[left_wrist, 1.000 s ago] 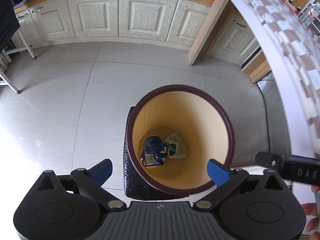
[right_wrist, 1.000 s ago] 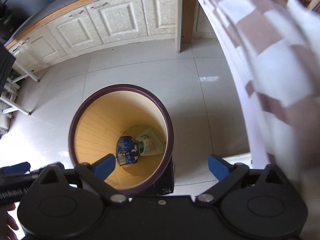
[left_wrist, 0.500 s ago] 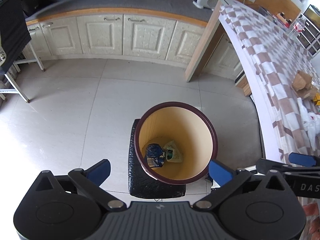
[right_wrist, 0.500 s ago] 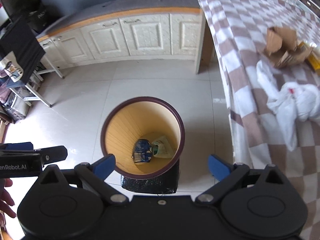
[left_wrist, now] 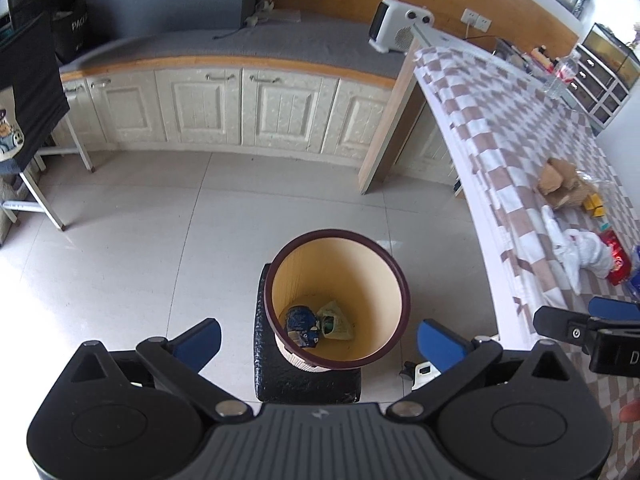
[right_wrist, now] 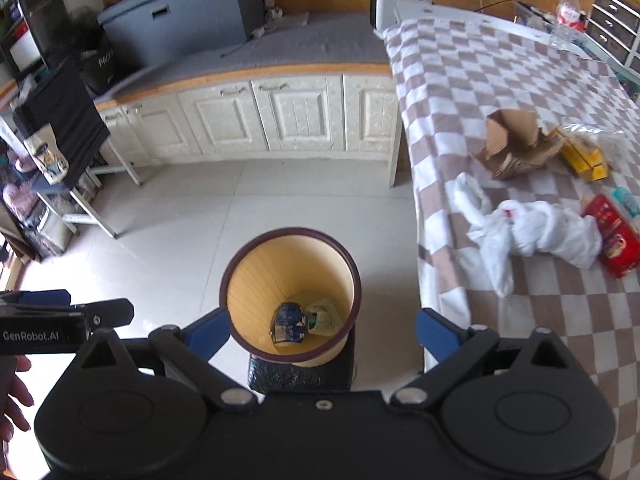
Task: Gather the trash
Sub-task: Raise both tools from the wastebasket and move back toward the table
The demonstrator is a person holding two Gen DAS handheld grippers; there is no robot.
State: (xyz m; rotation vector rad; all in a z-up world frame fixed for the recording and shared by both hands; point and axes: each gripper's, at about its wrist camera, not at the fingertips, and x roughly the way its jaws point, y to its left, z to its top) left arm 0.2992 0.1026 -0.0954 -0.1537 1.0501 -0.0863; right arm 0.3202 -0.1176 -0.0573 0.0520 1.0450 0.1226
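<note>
A round bin with a dark rim (left_wrist: 400,280) (right_wrist: 356,276) stands on a black stool (left_wrist: 280,384) beside the checked table. Inside lie a blue wrapper (left_wrist: 301,325) (right_wrist: 289,322) and a green packet (left_wrist: 335,322) (right_wrist: 323,316). My left gripper (left_wrist: 319,340) and right gripper (right_wrist: 320,334) are both open and empty, high above the bin. On the table lie a white plastic bag (right_wrist: 532,234), torn cardboard (right_wrist: 514,146), a yellow box (right_wrist: 582,156) and a red packet (right_wrist: 612,238).
The checked table (right_wrist: 460,80) runs along the right. White cabinets (right_wrist: 296,116) line the far wall, with a white heater (right_wrist: 398,0) on the counter. A water bottle (right_wrist: 564,16) stands at the table's far end. A folding rack (right_wrist: 68,128) is at left.
Both grippers have risen well above the bin and tilted up. The bin looks smaller, and the tabletop with its trash has come into view.
</note>
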